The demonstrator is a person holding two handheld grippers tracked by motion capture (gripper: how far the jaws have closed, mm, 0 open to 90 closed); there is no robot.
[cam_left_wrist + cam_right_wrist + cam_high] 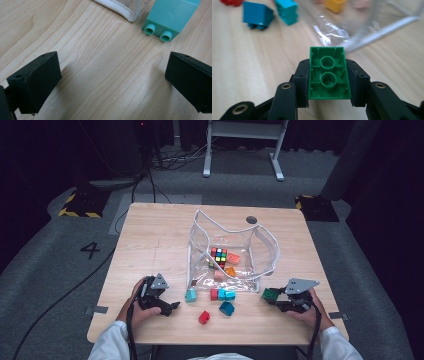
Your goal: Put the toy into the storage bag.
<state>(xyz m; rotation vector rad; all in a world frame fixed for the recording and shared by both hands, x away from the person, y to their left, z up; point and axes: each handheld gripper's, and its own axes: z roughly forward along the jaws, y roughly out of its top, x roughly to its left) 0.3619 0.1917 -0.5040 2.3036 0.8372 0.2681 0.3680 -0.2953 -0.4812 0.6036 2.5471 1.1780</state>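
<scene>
From the high view, the right gripper is gripping a green brick just right of the clear bag, while the left gripper is resting near a mint brick. In the left gripper view, the jaws are standing wide apart over bare wood, nothing between them, with the mint brick lying ahead beside the bag's white edge. In the right gripper view, the jaws are pressing both long sides of the green brick, hollow underside facing the camera (a square, centred hold). Carrying it well probably means lifting clear of the bag's rim before releasing inside, with the bag kept from sliding.
</scene>
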